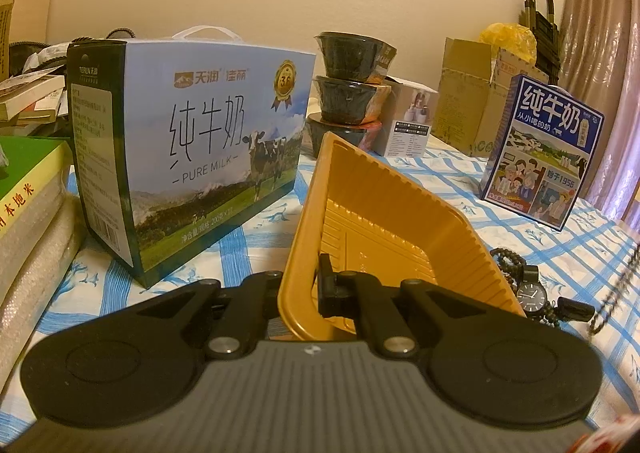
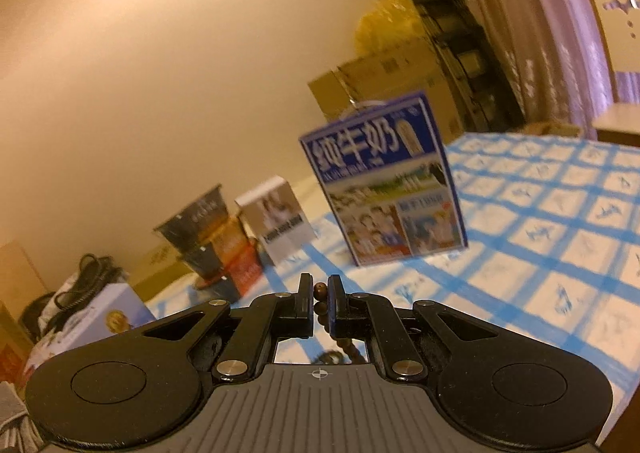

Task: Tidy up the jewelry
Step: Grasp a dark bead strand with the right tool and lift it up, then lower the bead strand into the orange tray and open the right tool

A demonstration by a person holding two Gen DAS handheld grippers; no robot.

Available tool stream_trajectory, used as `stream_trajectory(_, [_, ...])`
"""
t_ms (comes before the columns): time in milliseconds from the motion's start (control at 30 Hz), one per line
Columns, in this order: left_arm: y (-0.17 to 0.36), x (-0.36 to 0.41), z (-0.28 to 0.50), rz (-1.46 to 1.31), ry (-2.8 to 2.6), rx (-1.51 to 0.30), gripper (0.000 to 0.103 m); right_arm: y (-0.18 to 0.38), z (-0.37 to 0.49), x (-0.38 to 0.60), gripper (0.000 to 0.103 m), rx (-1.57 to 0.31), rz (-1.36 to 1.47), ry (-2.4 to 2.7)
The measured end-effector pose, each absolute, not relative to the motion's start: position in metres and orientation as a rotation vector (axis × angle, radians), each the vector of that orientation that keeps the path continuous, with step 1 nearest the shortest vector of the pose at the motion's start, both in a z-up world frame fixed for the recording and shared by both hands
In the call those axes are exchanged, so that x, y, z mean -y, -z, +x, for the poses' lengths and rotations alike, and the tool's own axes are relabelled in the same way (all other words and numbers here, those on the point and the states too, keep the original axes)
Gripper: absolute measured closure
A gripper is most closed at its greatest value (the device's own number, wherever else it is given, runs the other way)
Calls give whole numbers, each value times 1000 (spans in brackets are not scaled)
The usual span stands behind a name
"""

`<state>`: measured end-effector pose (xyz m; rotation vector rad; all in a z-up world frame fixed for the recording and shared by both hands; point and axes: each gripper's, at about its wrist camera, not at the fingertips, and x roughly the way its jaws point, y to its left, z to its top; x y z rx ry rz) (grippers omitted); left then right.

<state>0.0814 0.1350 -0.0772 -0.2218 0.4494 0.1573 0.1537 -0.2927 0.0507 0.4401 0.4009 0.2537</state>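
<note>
- our left gripper (image 1: 298,285) is clamped on the near rim of the gold tray (image 1: 372,213), tipping it up off the checked tablecloth (image 1: 520,221).
- our right gripper (image 2: 320,305) is pinched on a strand of brown beads (image 2: 320,298), lifted clear of the cloth; the rest of the strand hangs below the jaws.
- beside the tray's right edge, a black watch (image 1: 531,295) and dark beads (image 1: 506,259) lie on the cloth.
- the tray looks empty, so we judge sorting barely begun: beads go in first, watch after.
</note>
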Motion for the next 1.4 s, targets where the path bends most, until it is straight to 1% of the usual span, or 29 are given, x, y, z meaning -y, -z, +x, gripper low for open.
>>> stream_trajectory(300, [76,-135,82,-218,-153,-449,98,-83,147,279,96,-348,425,-332])
stream_trajectory(667, [74,-134,82,-218,-150,-444,98,-101,146,253,96,-354,424,-439])
stream_trajectory(867, [72,-133,83,-220,-147,-442,98,-108,148,223,96,-367,419,-534])
stream_trajectory(1200, [71,-132,82,-220,-142,-441,97,-106,161,150,96,-430,399,-737])
stream_trajectory(1400, [70,-131,82,-220,-140,-439,97,-83,170,110,96,-529,391,-826])
